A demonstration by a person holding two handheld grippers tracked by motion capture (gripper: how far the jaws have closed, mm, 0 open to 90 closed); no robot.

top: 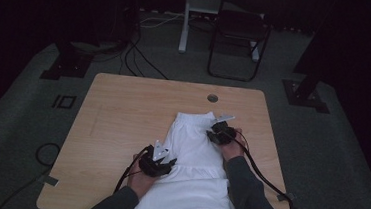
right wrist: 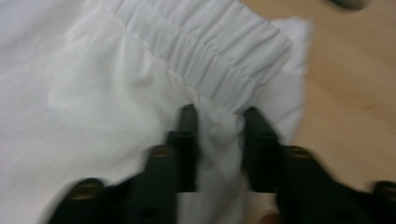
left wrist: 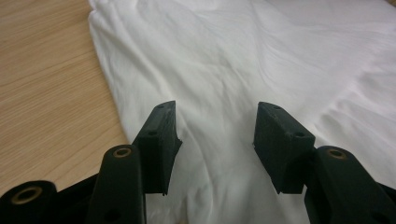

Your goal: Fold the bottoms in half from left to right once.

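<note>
A wooden table [top: 122, 114] carries a white garment [top: 192, 150] between both grippers; the left gripper [left wrist: 217, 135] hovers with jaws spread over its edge; the right gripper [right wrist: 217, 135] pinches cloth just below the gathered waistband [right wrist: 219, 51].

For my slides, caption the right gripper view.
Right gripper with its jaws partly closed on a fold of the white garment just below its gathered waistband.
</note>
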